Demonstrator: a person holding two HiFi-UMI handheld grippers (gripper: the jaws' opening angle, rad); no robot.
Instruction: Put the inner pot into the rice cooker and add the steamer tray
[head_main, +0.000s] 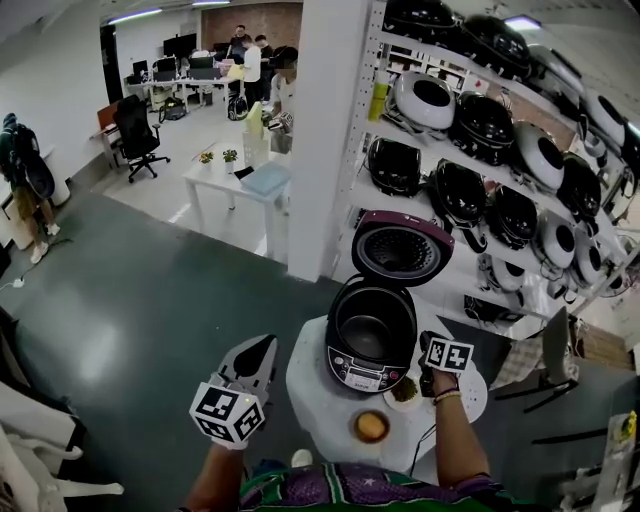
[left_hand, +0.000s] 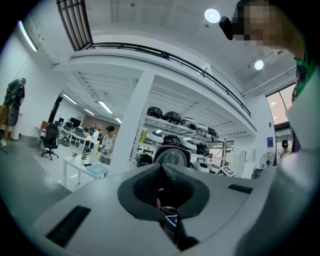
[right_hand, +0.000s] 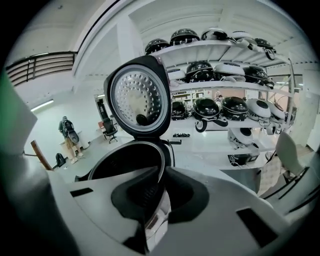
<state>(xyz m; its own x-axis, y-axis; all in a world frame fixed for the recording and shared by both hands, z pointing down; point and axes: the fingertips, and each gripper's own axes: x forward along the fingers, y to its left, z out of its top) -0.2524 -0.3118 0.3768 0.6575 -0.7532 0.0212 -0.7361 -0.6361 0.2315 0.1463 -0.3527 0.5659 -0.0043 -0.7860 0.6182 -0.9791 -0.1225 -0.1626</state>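
Grey floor, white pillar, stocked shelves

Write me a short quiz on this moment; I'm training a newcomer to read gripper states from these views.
1. True or false: the rice cooker has its lid shut.
2. What is the right gripper clamped on? A) the lid B) the rim of the inner pot C) nothing
3. Fill in: the jaws of the left gripper, held away from the cooker, are ____.

Key: 1 false, the lid stands open; 2 B; 3 shut.
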